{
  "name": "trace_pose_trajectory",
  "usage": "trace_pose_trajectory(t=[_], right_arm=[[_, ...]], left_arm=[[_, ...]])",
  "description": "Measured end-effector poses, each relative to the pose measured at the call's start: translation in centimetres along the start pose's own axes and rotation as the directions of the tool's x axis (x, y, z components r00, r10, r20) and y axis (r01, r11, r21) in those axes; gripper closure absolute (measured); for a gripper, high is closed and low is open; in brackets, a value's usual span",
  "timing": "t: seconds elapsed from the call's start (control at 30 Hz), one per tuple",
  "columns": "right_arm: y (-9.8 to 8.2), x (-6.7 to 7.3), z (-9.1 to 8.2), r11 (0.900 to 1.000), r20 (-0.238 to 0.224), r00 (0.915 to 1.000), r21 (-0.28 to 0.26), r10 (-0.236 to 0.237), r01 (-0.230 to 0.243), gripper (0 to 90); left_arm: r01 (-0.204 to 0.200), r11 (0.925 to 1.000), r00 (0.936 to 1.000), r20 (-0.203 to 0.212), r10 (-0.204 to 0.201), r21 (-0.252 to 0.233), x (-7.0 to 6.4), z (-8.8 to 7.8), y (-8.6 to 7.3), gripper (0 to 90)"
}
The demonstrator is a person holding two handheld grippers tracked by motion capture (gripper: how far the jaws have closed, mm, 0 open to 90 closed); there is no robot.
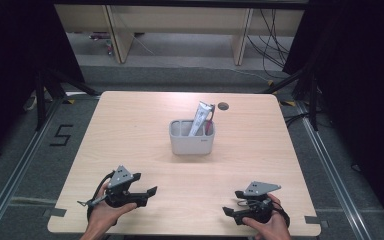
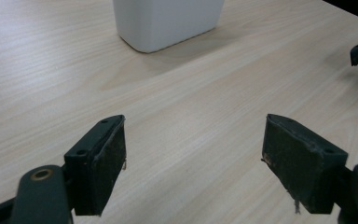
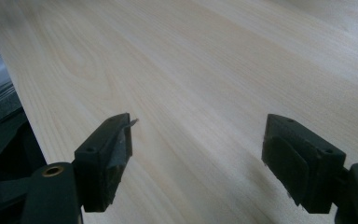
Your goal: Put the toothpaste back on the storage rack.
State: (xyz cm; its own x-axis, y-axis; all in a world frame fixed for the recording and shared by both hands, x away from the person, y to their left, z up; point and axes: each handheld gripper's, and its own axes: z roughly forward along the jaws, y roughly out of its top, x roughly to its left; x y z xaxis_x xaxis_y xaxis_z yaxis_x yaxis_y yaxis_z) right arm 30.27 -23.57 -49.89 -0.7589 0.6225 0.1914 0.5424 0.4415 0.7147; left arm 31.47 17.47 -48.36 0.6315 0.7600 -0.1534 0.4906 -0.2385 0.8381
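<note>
Left claw [image 1: 149,192] sits low at the near-left of the wooden surface [image 1: 130,130], jaws spread wide, nothing between them. Dead center there's a grey holder [image 1: 191,138], standing well apart from both claws, with a toothpaste tube [image 1: 200,118] leaning in it and something pink tucked beside that. Right claw [image 1: 231,202] hangs at the near-right, jaws spread wide too, gripping nothing.

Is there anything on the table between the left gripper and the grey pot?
No. In the high view, just bare table lies between the left gripper and the grey pot.
</note>
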Motion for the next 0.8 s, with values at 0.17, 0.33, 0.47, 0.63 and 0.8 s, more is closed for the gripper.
trace_pose_trajectory(t=[0.17,0.33,0.47,0.63,0.8], right_arm=[[0.0,0.0,0.0,1.0,0.0,1.0,0.001,0.002,-0.002,25.1],[0.0,0.0,0.0,1.0,-0.001,1.0,0.0,0.002,-0.002,25.2],[0.0,0.0,0.0,1.0,0.0,1.0,0.001,0.003,-0.003,25.2],[0.0,0.0,0.0,1.0,0.001,1.0,-0.001,0.005,-0.005,25.2],[0.0,0.0,0.0,1.0,-0.002,1.0,-0.003,0.002,-0.002,25.1]], left_arm=[[-0.007,1.0,0.9999,0.016,0.007,0.006,-0.4,-0.3,-0.6,20.8],[-0.022,0.9993,0.9995,0.023,0.021,0.029,-0.7,-0.8,-1.5,20.6],[-0.034,0.9989,0.9991,0.025,0.033,0.033,-0.8,-1.1,-2.0,20.4],[-0.046,0.9977,0.9987,0.027,0.045,0.049,-1.0,-1.5,-2.5,20.4],[-0.073,0.9949,0.997,0.032,0.07,0.069,-1.6,-1.6,-3.3,20.4]])
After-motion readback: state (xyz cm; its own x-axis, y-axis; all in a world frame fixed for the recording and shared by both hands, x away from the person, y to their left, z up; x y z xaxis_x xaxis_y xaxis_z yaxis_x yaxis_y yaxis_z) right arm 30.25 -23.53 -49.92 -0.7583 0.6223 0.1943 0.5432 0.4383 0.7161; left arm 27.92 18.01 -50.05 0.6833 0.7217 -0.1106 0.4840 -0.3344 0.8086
